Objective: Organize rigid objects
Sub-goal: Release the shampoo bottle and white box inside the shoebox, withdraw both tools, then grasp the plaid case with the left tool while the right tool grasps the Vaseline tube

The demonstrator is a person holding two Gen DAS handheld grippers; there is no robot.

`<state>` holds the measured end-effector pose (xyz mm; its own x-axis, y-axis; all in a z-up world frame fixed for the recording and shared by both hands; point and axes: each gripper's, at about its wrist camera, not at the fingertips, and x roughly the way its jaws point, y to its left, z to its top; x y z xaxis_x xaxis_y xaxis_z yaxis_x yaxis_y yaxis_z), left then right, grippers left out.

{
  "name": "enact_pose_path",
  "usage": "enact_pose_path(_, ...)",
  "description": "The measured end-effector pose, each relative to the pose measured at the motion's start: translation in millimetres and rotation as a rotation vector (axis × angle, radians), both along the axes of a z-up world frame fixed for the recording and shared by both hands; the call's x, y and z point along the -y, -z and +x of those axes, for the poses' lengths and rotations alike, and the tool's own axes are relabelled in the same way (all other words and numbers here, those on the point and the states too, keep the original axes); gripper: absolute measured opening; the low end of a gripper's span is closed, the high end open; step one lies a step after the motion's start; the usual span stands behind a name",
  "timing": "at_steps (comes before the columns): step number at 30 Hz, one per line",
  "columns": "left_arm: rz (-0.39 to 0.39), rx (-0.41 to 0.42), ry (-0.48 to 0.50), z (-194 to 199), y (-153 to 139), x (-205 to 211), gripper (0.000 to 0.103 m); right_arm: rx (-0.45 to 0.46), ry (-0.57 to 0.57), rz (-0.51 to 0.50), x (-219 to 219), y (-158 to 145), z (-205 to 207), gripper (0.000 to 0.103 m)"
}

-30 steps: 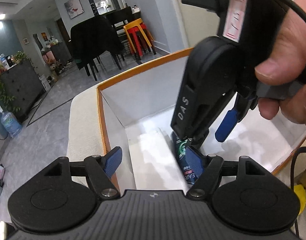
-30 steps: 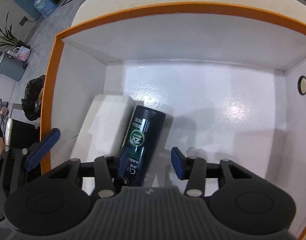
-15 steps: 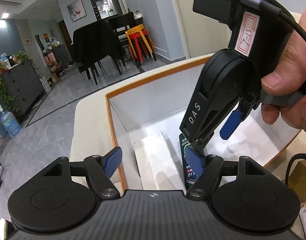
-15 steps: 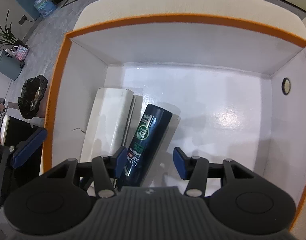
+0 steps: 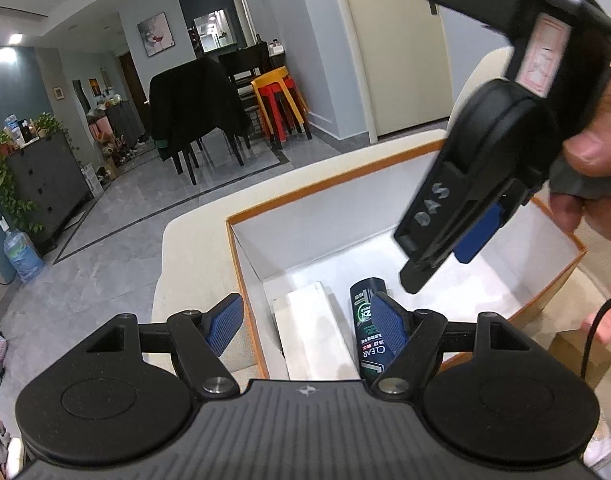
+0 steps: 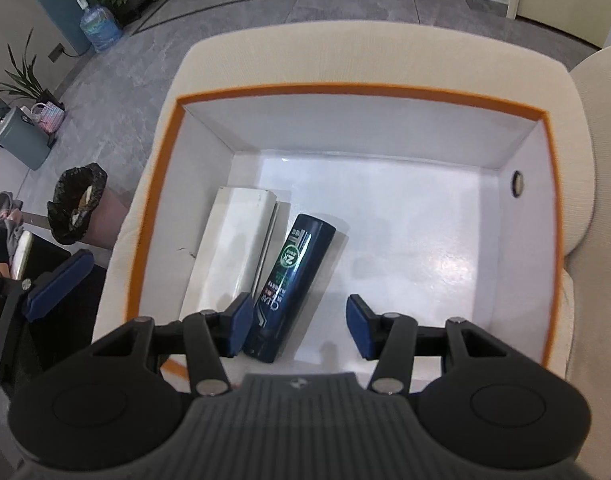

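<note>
Room for moving lay mostly on the right of the orange-rimmed box [image 6: 361, 92], whose white floor was bare from the middle to the right wall. The box sat on a cream cushioned seat [image 6: 369, 56], its rim running well inside the cushion's edges on the far and right sides. Against the left wall lay a flat white carton [image 6: 235, 248], its long side parallel to that wall. Just right of it, touching or nearly so, lay the dark CLEAR shampoo bottle [image 6: 293, 280] on its side, its near end toward the near wall and its far end tilted slightly right. A small round hole [image 6: 517, 184] showed in the right wall.

The right hand-held gripper [image 6: 295, 330] hung above the near end of the bottle with its blue pads parted at a moderate width, having just opened further; the bottle showed between them from above, but the pads did not press on it. In the left wrist view a hand [image 5: 589, 152] carried it over the box. The left hand-held gripper [image 5: 305, 326] stood wider, holding nothing, straddling the box's left wall near the near corner.
</note>
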<state>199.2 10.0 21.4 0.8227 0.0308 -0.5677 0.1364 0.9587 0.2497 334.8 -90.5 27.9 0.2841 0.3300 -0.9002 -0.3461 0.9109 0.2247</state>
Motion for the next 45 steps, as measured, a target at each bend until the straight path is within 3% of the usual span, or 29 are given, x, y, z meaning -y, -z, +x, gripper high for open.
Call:
enact_pose_path(9, -0.03, 0.023, 0.008, -28.8, -10.6, -6.1, 0.085, 0.057, -0.013, 0.0, 29.2, -16.4, -43.7, 0.052)
enact_pose_path(20, -0.081, 0.004, 0.013, -56.9, -6.7, -14.0, 0.085, 0.132, 0.022, 0.018, 79.9, -8.2, -104.5, 0.053)
enact_pose_path(25, -0.093, -0.011, -0.008, -71.4, 3.4, -13.6, 0.085, 0.156, 0.067, 0.016, 99.9, 9.4, -134.5, 0.055)
enact_pose_path(30, -0.132, -0.05, -0.015, -84.3, 14.1, -17.0, 0.086, 0.125, 0.105, 0.03, 115.1, 37.3, -158.3, 0.055)
enact_pose_path(38, -0.177, -0.114, -0.012, -114.8, 37.5, -12.4, 0.086, 0.135, 0.152, -0.018, 120.6, 66.7, -184.6, 0.056)
enact_pose_path(45, -0.278, -0.149, -0.022, -137.5, 54.3, -13.3, 0.086, 0.142, 0.142, -0.046, 115.6, 83.2, -201.1, 0.059)
